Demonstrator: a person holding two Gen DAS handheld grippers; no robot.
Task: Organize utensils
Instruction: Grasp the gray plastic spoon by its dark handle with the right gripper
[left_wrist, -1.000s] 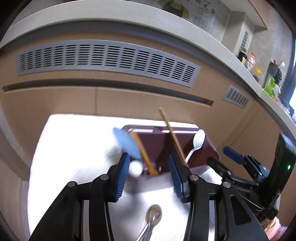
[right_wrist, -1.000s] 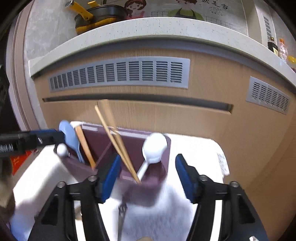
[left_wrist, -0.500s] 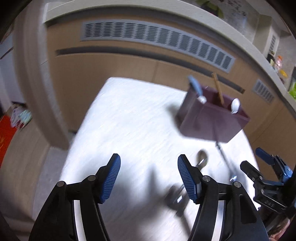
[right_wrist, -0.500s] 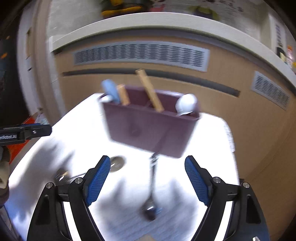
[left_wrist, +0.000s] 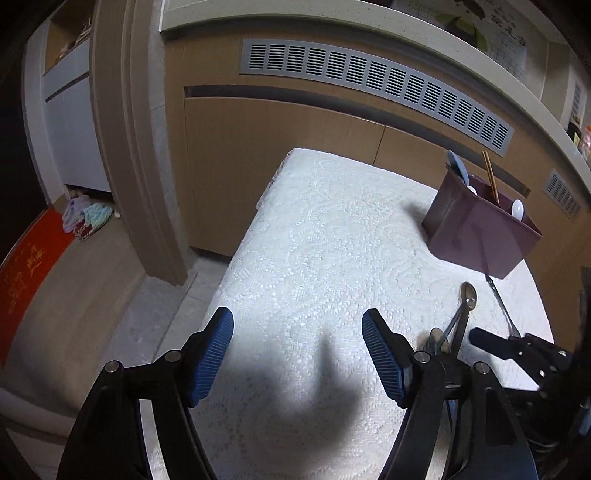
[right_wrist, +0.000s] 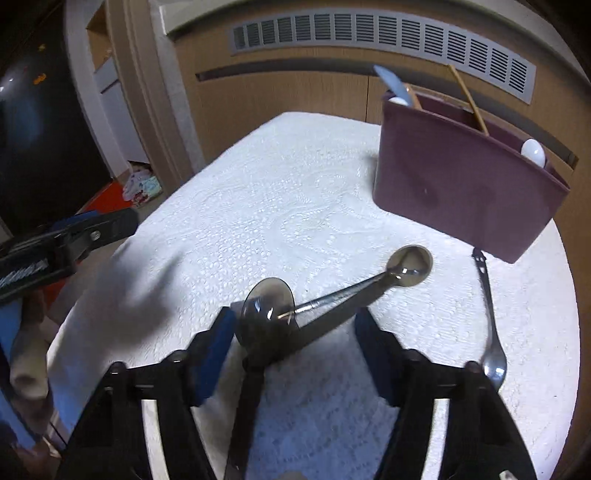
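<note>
Light: falling from above, brightening the white tablecloth (left_wrist: 314, 240); corners going dark
Shadows: soft blot spreading near the lens
Edges: fisheye bending the counter (left_wrist: 369, 18)
Blur: right view smearing slightly

Three steel spoons (right_wrist: 408, 264) (two crossed) lie before the maroon caddy (right_wrist: 465, 192).

A white cloth (right_wrist: 295, 192) with a raised, lacy weave covers the table, matt and rough-looking. The utensil holder (right_wrist: 461, 184) is smooth maroon plastic with a dull sheen. The spoons (right_wrist: 408, 264) and the fork (right_wrist: 489, 314) are polished metal, glossy and reflective. The chopsticks (right_wrist: 467, 98) look like bare wood. The tongs' pads (left_wrist: 218, 354) are ribbed blue rubber on matt black plastic.
</note>
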